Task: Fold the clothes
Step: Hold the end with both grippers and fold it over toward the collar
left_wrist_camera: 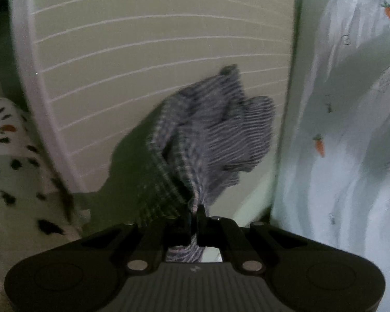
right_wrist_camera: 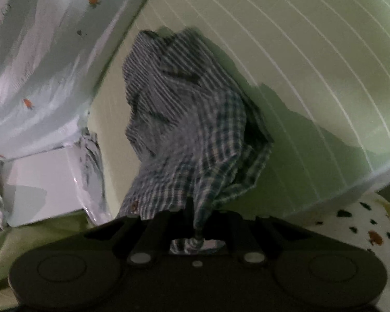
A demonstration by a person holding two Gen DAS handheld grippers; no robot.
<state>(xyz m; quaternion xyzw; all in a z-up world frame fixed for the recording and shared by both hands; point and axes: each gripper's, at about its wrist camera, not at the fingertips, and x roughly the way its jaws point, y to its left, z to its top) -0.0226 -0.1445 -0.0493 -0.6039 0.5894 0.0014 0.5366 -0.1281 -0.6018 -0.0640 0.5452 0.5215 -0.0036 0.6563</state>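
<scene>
Your left gripper (left_wrist_camera: 194,214) is clenched on a pinch of the checked shirt (left_wrist_camera: 210,130), its jaws pressed together with a tuft of striped cloth poking out behind them toward the camera. Your right gripper (right_wrist_camera: 195,215) is likewise clamped on another part of the same checked shirt (right_wrist_camera: 192,119), a small knot of fabric squeezed between its jaws. From each grip the garment hangs crumpled and bunched, blurred at its edges, over the pale green sheet (left_wrist_camera: 143,52) with thin white lines. Taking that sheet as your landmark: in the left wrist view the shirt hangs over its right half, casting a dark shadow on it, with a white carrot-print cloth (left_wrist_camera: 351,104) along the sheet's right edge and a spotted white cushion (left_wrist_camera: 15,166) off its left edge. In the right wrist view a brown button (right_wrist_camera: 134,205) shows at the shirt's lower left hem.
</scene>
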